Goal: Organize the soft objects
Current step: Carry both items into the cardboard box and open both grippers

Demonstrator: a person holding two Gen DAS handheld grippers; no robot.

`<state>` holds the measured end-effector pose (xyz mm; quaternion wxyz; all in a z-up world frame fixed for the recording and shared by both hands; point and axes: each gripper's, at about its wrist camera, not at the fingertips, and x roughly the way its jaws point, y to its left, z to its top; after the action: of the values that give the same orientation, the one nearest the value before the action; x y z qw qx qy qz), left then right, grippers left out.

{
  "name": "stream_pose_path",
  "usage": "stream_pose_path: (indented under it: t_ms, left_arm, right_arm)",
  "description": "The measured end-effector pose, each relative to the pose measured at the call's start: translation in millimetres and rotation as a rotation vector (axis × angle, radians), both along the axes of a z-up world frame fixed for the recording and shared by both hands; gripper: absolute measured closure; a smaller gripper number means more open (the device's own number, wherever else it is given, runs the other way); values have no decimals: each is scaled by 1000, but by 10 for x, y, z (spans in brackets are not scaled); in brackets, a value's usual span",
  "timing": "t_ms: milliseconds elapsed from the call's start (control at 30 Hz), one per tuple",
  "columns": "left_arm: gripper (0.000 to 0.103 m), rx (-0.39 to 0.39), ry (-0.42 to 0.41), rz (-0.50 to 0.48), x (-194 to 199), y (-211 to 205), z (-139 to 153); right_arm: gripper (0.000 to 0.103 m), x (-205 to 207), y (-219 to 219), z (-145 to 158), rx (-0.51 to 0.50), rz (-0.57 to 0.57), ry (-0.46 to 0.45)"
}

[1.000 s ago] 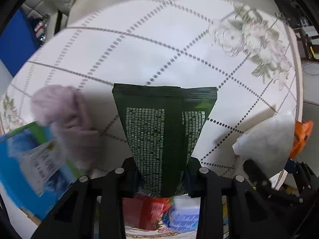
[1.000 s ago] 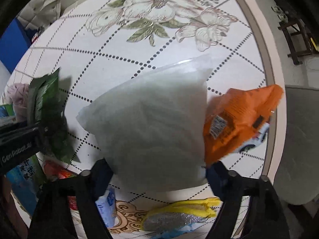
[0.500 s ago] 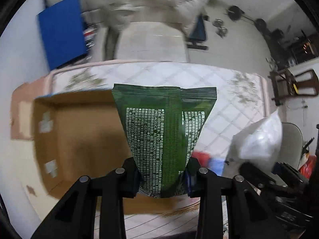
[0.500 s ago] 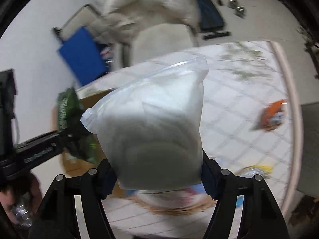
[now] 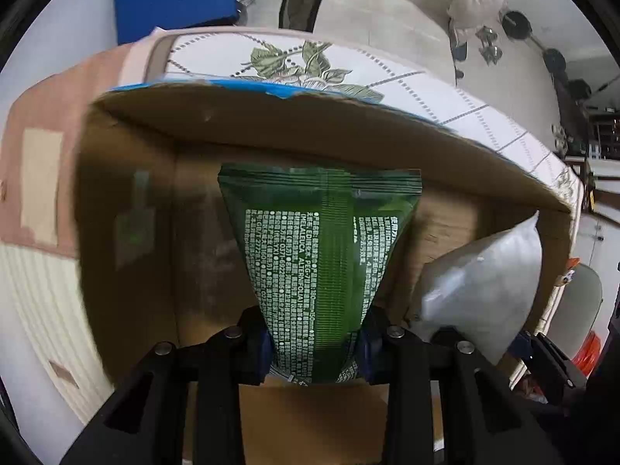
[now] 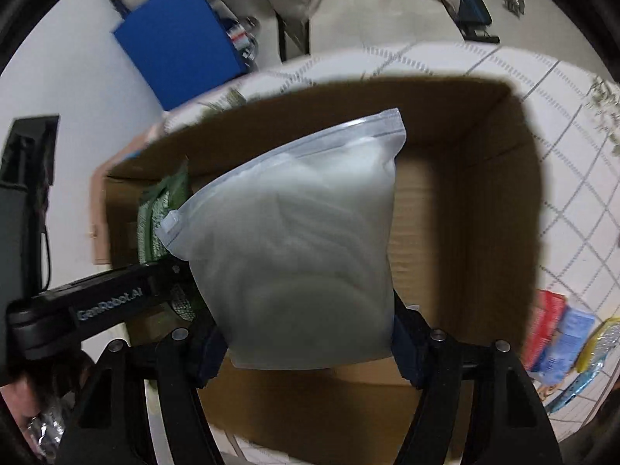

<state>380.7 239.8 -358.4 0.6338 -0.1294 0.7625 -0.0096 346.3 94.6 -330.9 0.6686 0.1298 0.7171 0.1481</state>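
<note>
Two soft packs, both over the open cardboard box (image 5: 128, 201) on the desk (image 5: 438, 89). My left tool (image 5: 314, 343) is clamped on the green pouch (image 5: 317, 255): light, crinkly, slick film, held by its lower end. My right tool (image 6: 308, 345) pinches the frosted zip bag (image 6: 302, 255) w/ squashy filling, low down, away from the zip.

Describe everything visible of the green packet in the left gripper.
The green packet is a soft, glossy dark green foil pouch with a crimped flat seal across its far end, a centre back seam and dense white print. It hangs pinched at its near end between the jaws of the left gripper, pointing down over the open cardboard box. In the right wrist view only its edge shows, behind the frosted zip bag. Whether it touches that bag cannot be told.
</note>
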Motion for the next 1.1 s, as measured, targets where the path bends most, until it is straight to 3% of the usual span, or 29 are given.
stream_pose_path:
  t_ms: [133, 300, 367, 467, 500, 533, 600, 667, 733, 900, 1100]
  left_arm:
    - [72, -28, 31, -13, 72, 5, -185]
    - [72, -25, 57, -47, 97, -30, -268]
    - [71, -14, 73, -62, 111, -46, -302]
    - [61, -20, 82, -57, 105, -40, -269]
    - [51, -18, 69, -65, 88, -37, -208]
    - [34, -14, 56, -71, 72, -40, -150]
    - [16, 0, 20, -69, 14, -5, 11]
    - [13, 26, -17, -63, -77, 29, 194]
    - [3, 56, -61, -61, -191, 56, 394]
    - [2, 104, -166, -47, -610, 63, 882]
    - [2, 154, -272, -53, -920, 40, 1259]
  right_arm:
    - [30, 120, 185, -359, -46, 4, 10]
    - [30, 216, 324, -560, -81, 8, 23]
    - [26, 228, 395, -597, -91, 23, 24]
    - [18, 222, 537, -628, -103, 59, 34]
    - [15, 206, 573, -609, -111, 68, 30]
    - [10, 185, 604, -575, -119, 74, 23]
    - [5, 131, 658, -497, -117, 87, 14]
    - [2, 53, 697, -391, -125, 95, 2]
    - [0, -71, 722, -249, -158, 108, -26]
    - [0, -357, 670, 60, -176, 104, -75]
    - [0, -584, 320, 248, -202, 108, -174]
